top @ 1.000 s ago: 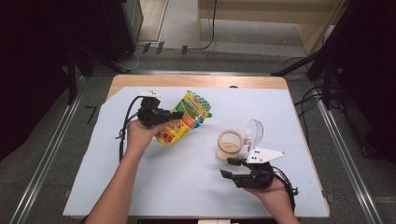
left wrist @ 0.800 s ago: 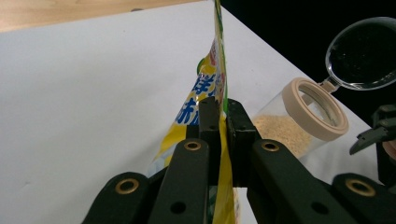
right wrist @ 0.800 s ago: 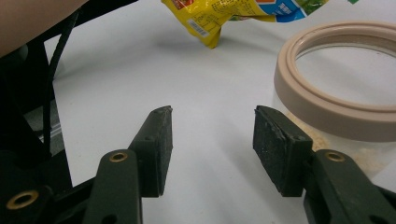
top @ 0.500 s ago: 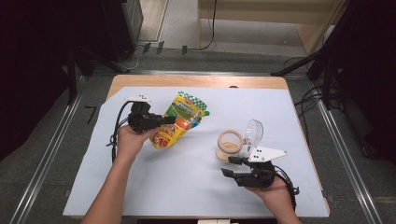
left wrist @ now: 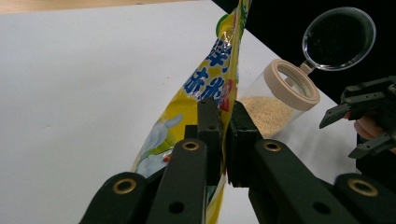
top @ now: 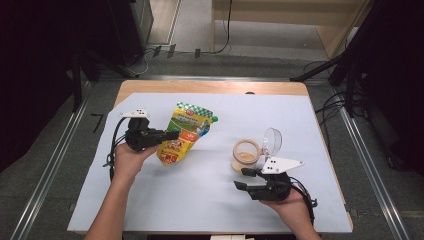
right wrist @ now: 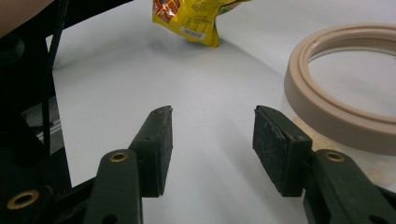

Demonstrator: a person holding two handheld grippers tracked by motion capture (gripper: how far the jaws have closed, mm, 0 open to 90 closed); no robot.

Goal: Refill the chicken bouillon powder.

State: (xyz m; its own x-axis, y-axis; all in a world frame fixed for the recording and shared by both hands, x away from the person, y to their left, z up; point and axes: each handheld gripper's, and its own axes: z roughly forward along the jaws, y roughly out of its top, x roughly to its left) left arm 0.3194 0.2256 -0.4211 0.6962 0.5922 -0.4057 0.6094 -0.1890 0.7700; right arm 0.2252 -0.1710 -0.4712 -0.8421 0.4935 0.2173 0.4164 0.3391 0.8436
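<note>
the yellow pouch (top: 186, 134) hangs left of centre in the high view, pinched at its edge by the left gripper (top: 170, 135), whose jaws are closed tight on it. such a thin grip could let the pouch slip or swing, spilling short of the jar (top: 244, 155). the jar stands open at centre right, lid (top: 272, 141) flipped up, tan powder inside. the right gripper (top: 242, 179) waits half open and empty, just beside the jar.

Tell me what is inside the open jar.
The jar holds a shallow layer of fine tan grains at its bottom; the hinged clear lid stands open. The bottom beneath the grains is covered.
</note>
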